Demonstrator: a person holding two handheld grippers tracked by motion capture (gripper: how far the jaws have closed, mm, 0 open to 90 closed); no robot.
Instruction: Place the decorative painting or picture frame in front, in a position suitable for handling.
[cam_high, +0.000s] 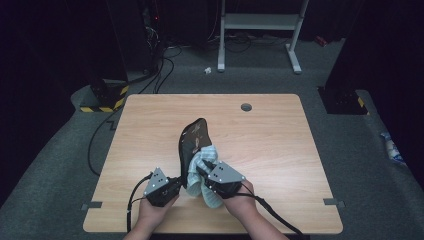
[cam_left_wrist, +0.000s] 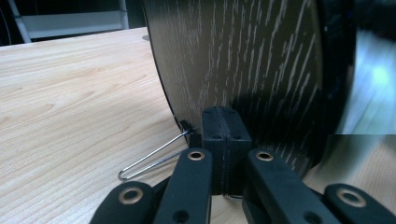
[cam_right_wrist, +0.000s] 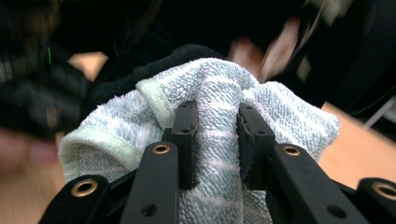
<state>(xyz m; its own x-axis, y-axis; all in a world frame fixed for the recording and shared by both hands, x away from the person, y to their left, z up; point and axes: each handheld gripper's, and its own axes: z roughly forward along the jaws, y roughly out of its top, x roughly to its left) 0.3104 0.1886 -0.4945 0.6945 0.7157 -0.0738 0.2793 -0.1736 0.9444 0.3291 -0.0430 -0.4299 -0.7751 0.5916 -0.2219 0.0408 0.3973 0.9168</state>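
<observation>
**Two grippers engaged: plate wiping under way**

One desk (cam_high: 150, 125) carries the work near its front edge. The dark wood-grain plate (cam_high: 192, 142) stands on edge there, tilted. The left gripper (cam_left_wrist: 223, 140), jaws closed, clamps the plate's near rim beside a wire stand (cam_left_wrist: 149, 161). The right gripper (cam_right_wrist: 217, 140), jaws clamped on the light blue towel (cam_right_wrist: 280, 112), presses it against the plate. Judgement: wiping is in progress; release and set-down remain.

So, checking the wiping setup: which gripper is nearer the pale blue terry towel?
Right. The right gripper pinches the pale blue terry towel; the left gripper sits beside it, across the dark board.
</observation>
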